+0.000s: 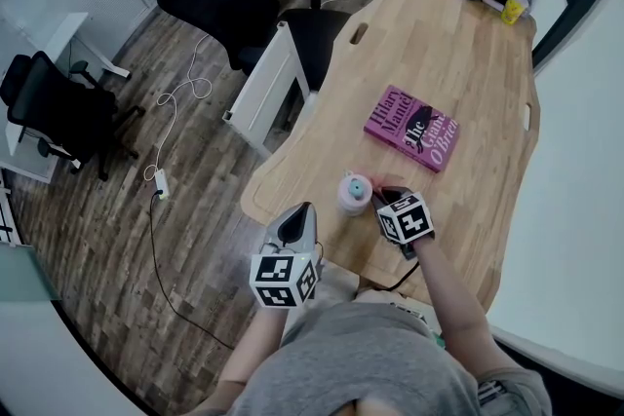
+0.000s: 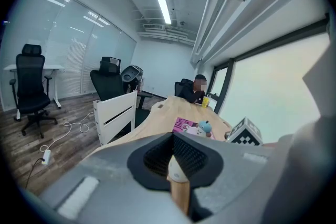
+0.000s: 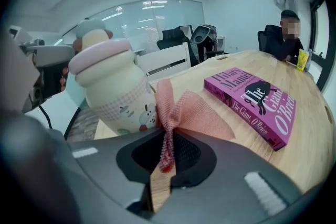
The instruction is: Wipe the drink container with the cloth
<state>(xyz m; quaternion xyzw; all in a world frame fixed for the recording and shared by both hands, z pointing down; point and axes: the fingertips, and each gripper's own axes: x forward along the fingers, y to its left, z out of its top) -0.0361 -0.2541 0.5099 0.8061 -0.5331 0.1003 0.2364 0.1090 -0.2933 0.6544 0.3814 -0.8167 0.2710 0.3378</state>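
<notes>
Drink container: upright on desk, near front edge, just beside R tool. R tool clamped on pink mesh cloth. L tool: jaws together, empty. Book cover: "Hilary Mantel, The Giant, O'Brien".

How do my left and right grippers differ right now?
The right gripper is shut on the pink mesh cloth; the left gripper is shut on nothing. The right sits close beside the cream pink-capped drink container; the left hangs farther back, by the near edge of the wooden table. Both point across the table.
</notes>
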